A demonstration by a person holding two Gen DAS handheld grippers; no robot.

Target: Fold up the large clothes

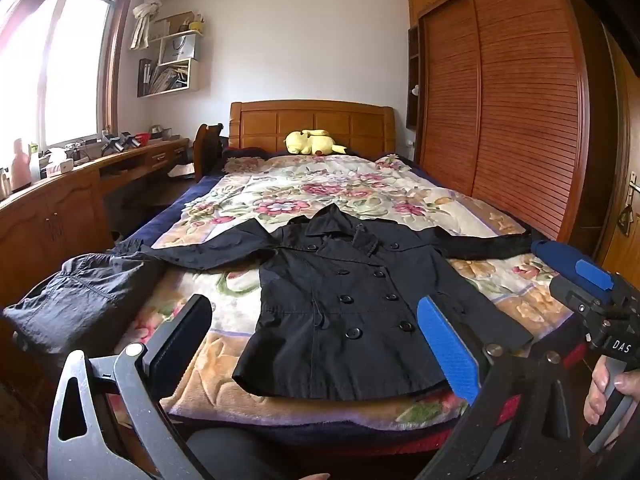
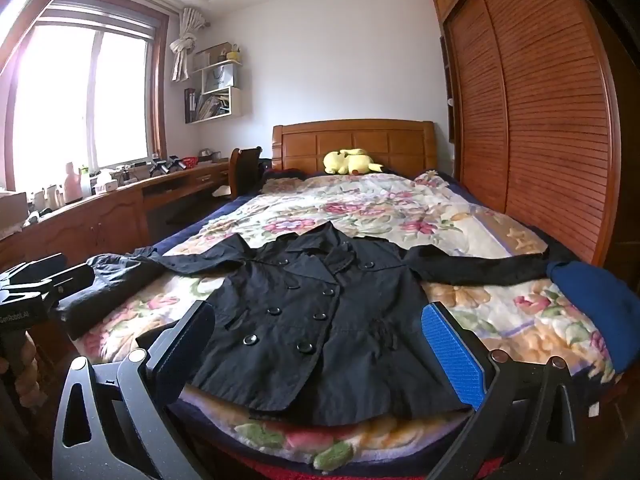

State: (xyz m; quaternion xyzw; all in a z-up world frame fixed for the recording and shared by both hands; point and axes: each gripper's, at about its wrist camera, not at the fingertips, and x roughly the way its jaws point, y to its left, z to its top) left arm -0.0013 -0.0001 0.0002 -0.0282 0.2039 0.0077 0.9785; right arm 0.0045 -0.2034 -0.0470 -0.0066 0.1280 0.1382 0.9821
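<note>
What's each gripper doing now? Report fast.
Left gripper: jaws open, holding nothing, above the black coat.
Right gripper: jaws open, holding nothing, above the same coat.

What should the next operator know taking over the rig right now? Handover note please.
Left gripper: open, empty, held above the bed's foot.
Right gripper: open, empty, also short of the coat.
Black coat: flat, front up, buttoned, on the floral blanket, both sleeves spread out sideways, hem at the near edge.
Dark garment: bundled at the bed's left edge. Blue garment: at the right edge.
Done: coat laid out.
Left: all folds; sleeves in first would seem the likely start.
</note>
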